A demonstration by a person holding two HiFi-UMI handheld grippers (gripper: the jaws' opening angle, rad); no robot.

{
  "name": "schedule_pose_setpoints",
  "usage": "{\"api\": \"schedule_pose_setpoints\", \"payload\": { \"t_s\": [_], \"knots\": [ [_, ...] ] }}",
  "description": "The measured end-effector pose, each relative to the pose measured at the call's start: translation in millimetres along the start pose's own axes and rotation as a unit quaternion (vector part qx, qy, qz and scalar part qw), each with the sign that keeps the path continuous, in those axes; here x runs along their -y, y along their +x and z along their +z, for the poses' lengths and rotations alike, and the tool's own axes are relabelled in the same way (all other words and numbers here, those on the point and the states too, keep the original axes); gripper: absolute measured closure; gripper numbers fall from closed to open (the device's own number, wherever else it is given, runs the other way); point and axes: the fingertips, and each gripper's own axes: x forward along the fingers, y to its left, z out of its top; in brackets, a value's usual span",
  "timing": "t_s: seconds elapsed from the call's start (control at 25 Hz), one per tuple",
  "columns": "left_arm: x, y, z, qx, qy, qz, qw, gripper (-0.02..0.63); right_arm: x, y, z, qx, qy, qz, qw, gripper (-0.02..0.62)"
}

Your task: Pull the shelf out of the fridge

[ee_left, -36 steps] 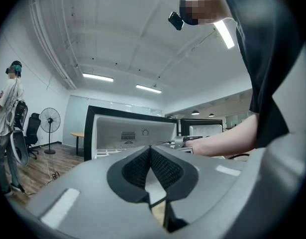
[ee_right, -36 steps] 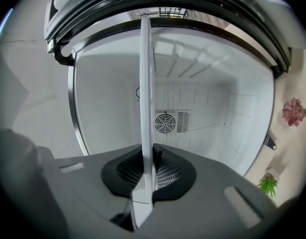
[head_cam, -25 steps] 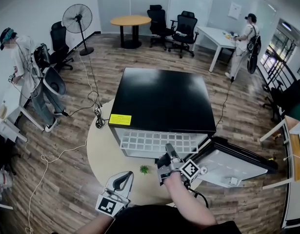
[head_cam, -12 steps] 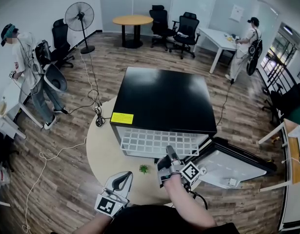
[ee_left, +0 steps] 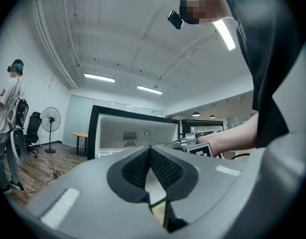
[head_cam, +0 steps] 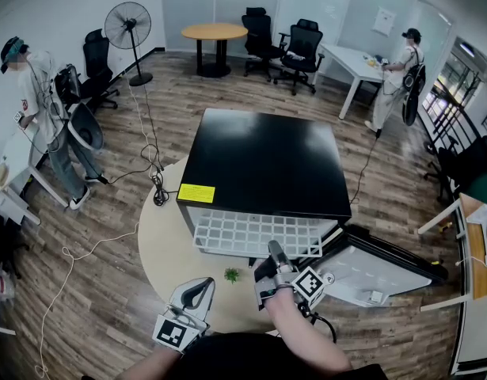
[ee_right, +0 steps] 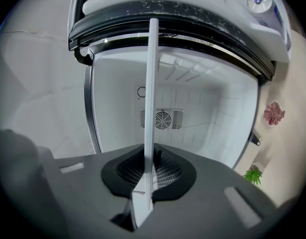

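1. The right forearm reaches forward, and the right claw (head_cam: 273,248) pinches the front edge of the shelf (head_cam: 251,234).
2. The left claw (head_cam: 197,287) hangs low by the body, pressed together with nothing in it.
3. The shelf is a white grid and sticks partway out of the fridge (head_cam: 267,161) mouth. Seen edge-on, it is a thin white strip (ee_right: 152,83).
4. The black-topped fridge stands on a round beige surface (head_cam: 168,244), its door (head_cam: 386,264) swung open to the right.
5. The floor (head_cam: 108,212) is wood, and a fan (head_cam: 127,26) stands far left.
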Motion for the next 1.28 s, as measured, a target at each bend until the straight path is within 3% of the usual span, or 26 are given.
{"api": "schedule_pose_setpoints", "payload": {
  "t_s": [0.56, 1.28],
  "knots": [
    [-11.6, 9.2, 2.8, 0.0, -0.002, -0.001, 1.0, 0.607, -2.4, -5.6, -0.3, 0.004, -0.013, -0.033, 0.999, 0.56],
    [-6.5, 1.2, -1.9, 0.002, -0.002, -0.007, 1.0, 0.607, -3.1, -40.8, -17.4, -0.002, -0.025, -0.031, 0.999, 0.56]
  ]
}}
